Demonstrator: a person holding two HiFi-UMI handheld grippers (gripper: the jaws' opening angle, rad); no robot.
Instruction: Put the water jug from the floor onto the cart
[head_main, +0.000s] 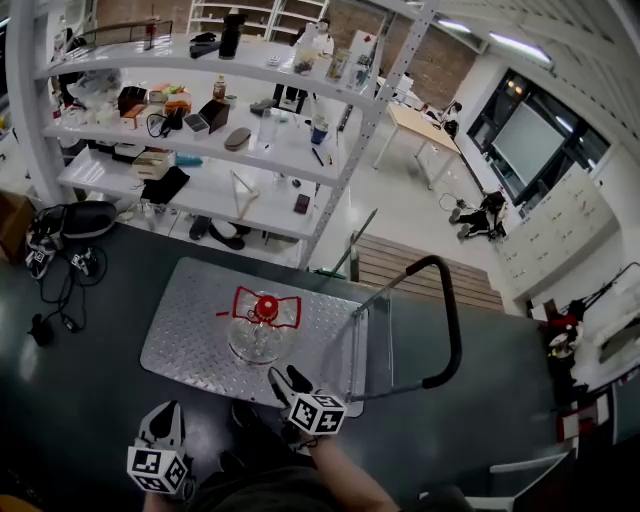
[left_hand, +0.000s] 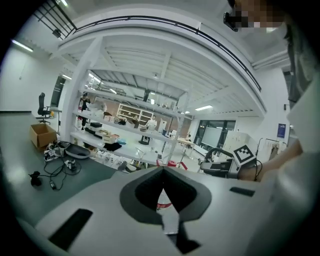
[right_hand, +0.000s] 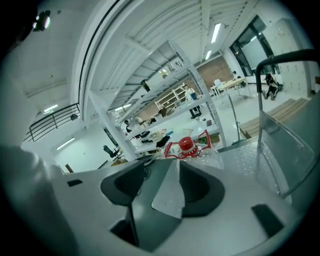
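The left gripper fills the lower frame with its pale grey body. Its dark jaws stand slightly apart in a narrow wedge, clamping nothing. Through that gap shows a sliver of the clear plastic water jug, and its red handle peeks just above the jaws. Beyond stands a tall white shelving rack crowded with items. A brown cardboard box sits on the floor at left, with tangled black cables near it. At right is the right gripper.
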